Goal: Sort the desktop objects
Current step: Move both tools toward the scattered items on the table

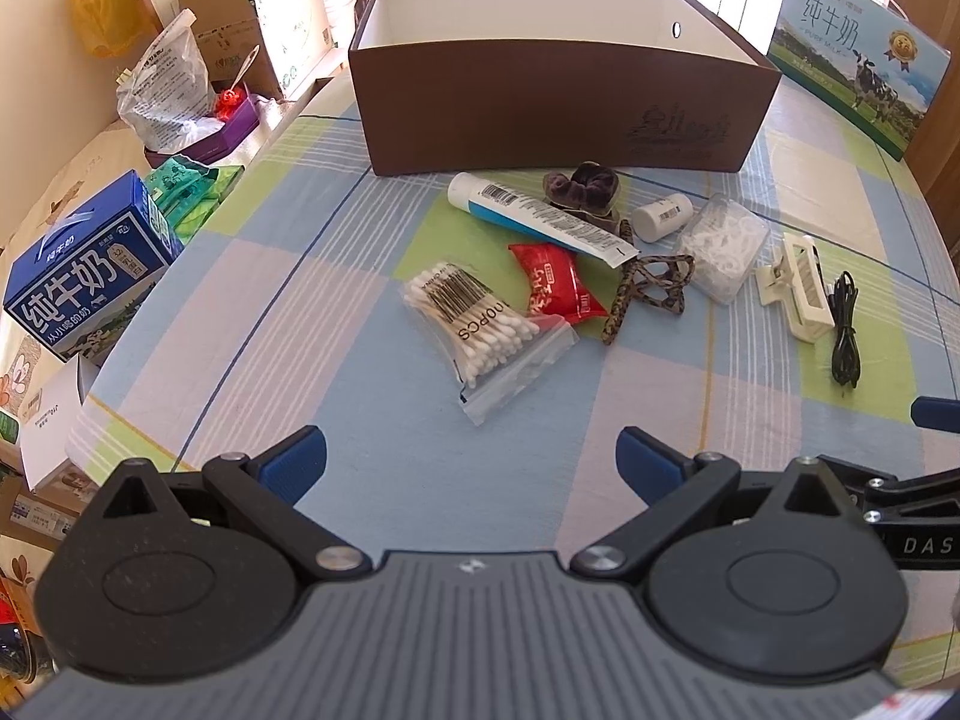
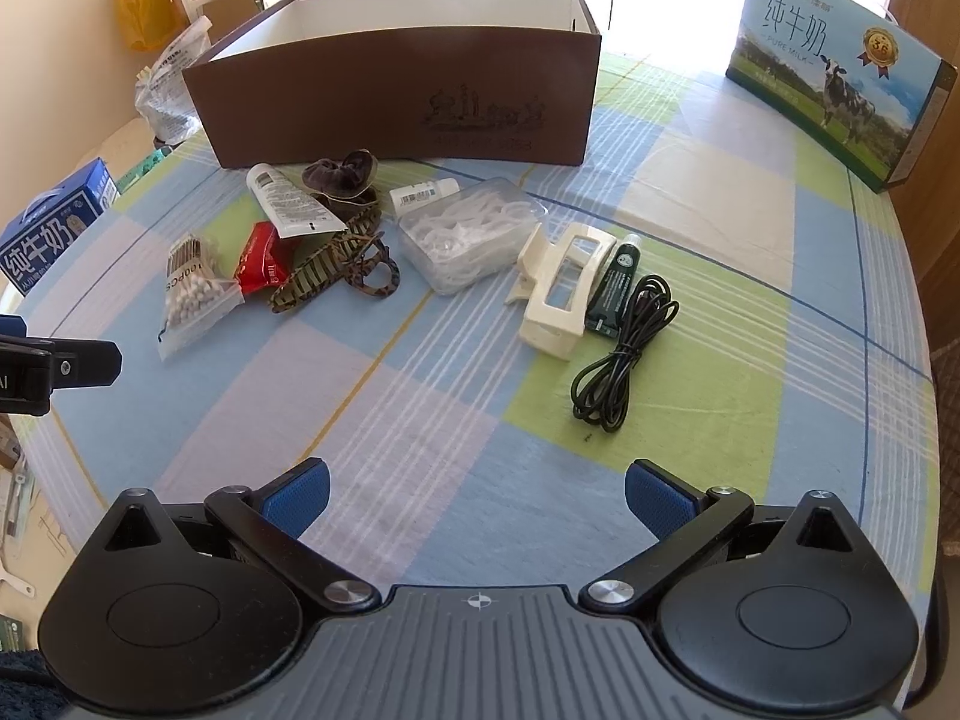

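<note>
A brown open box [image 1: 540, 114] [image 2: 360, 114] stands at the back of the checked tablecloth. In front of it lie a cotton swab bag [image 1: 474, 324] [image 2: 192, 288], a red packet [image 1: 555, 285] [image 2: 261, 264], a white tube [image 1: 540, 216] [image 2: 285, 198], a dark scrunchie [image 1: 585, 183], a leopard hair clip [image 2: 336, 270], a small white bottle [image 1: 660, 216], a clear floss-pick box [image 2: 468, 234], a cream claw clip [image 2: 558, 294], a green tube [image 2: 618, 282] and a black cable [image 2: 624, 354]. My left gripper [image 1: 471, 462] and right gripper [image 2: 477, 495] are open, empty, near the front edge.
Milk cartons stand at the right back [image 2: 840, 72] and off the left edge [image 1: 84, 282]. Bags and boxes [image 1: 180, 78] crowd the left side beyond the table. My right gripper's finger shows at the left view's right edge [image 1: 936, 414].
</note>
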The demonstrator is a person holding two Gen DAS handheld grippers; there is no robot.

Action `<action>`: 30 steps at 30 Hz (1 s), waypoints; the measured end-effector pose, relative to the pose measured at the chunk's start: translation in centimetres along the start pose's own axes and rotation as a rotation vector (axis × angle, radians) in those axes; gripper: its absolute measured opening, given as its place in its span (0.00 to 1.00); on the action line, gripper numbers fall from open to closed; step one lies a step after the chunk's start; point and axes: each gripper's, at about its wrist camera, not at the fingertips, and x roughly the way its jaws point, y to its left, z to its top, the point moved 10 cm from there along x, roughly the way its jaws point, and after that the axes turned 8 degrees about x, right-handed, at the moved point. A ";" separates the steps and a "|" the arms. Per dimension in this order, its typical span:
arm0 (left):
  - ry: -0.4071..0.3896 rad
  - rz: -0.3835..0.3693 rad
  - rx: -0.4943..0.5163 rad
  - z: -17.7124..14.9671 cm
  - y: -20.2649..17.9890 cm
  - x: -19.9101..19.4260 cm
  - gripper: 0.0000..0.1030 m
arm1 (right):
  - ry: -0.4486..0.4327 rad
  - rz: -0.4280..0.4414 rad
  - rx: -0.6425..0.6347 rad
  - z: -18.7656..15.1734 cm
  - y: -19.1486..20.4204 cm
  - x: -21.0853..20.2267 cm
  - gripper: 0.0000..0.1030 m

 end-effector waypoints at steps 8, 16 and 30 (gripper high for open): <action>-0.005 -0.008 0.015 0.7 0.0 0.3 0.99 | -0.004 -0.011 0.014 0.4 -0.2 0.1 0.98; 0.004 -0.012 0.025 1.2 0.0 0.9 0.99 | 0.001 -0.022 0.028 0.6 -0.5 0.5 0.98; 0.007 -0.035 0.054 2.2 0.4 2.6 0.99 | -0.018 -0.066 0.093 1.8 -3.0 1.9 0.98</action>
